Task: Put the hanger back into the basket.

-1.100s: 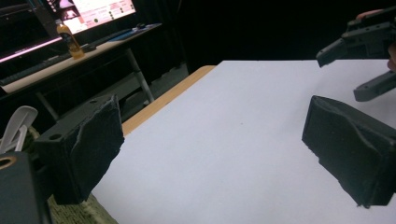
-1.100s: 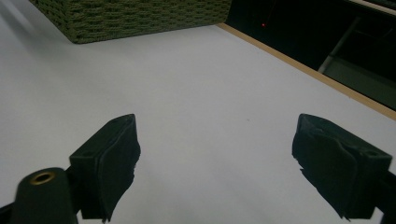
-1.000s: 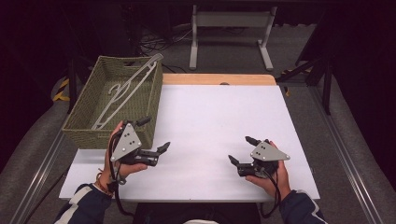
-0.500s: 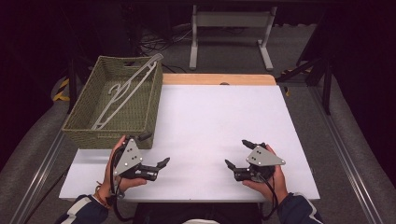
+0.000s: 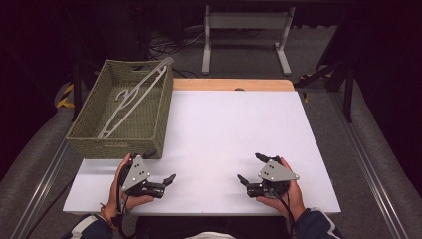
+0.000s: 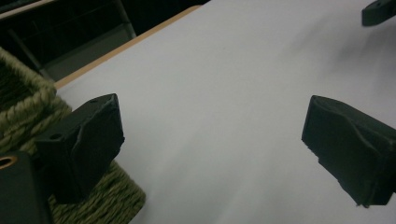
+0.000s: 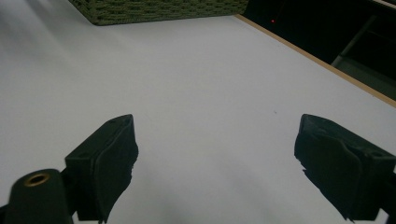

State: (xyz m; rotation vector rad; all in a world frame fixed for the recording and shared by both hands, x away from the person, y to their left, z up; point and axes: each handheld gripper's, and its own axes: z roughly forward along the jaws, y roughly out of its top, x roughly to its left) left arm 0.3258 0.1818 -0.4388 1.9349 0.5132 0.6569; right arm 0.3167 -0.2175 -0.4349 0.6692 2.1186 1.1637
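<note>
A pale hanger (image 5: 130, 98) lies diagonally in the woven basket (image 5: 155, 114) at the tabletop's (image 5: 234, 134) far left, just beyond the left gripper (image 5: 158, 180). Both it and the right gripper (image 5: 249, 174), well apart, have fingers spread wide, empty.

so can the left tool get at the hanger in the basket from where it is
Probably yes. The left tool is open, right beside the basket, whose top is open with the hanger lying loose; only the near wall needs clearing.

Both hands sit low near the person's edge, left claw (image 5: 161, 167) and right claw (image 5: 252, 168) each with jaws spread wide, tips angled in toward each other, holding nothing.
</note>
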